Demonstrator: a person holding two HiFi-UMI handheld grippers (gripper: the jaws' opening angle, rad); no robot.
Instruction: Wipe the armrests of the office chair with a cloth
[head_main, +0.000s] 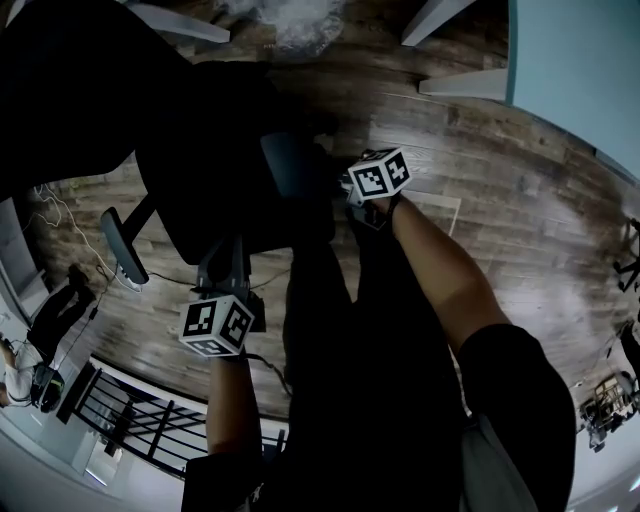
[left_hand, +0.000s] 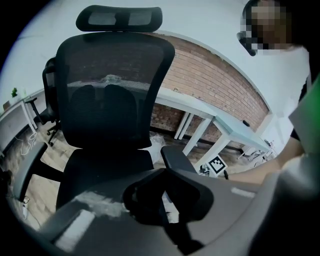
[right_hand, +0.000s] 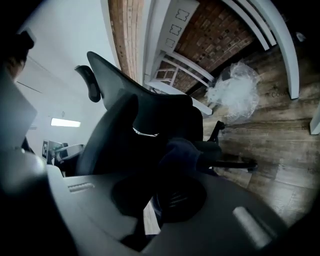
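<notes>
The black mesh office chair (left_hand: 107, 100) stands in front of me, its seat (head_main: 215, 195) below my hands. Its right armrest (left_hand: 175, 157) lies just beyond my left gripper (left_hand: 160, 192), whose jaws look shut with nothing between them. The left armrest (left_hand: 25, 170) sticks out at the chair's other side. My right gripper (right_hand: 175, 177) is shut on a dark blue cloth (right_hand: 184, 150), which bunches up past the jaws. In the head view the right gripper (head_main: 335, 190) hangs beside the right armrest (head_main: 290, 170), and the left gripper (head_main: 225, 262) is nearer to me, at the seat's front.
A crumpled clear plastic bag (right_hand: 235, 95) lies on the wooden floor (head_main: 500, 200) behind the chair. White desks (left_hand: 210, 120) stand along a brick wall. Another person (left_hand: 280, 75) stands at the right of the left gripper view. A black railing (head_main: 140, 420) runs near my feet.
</notes>
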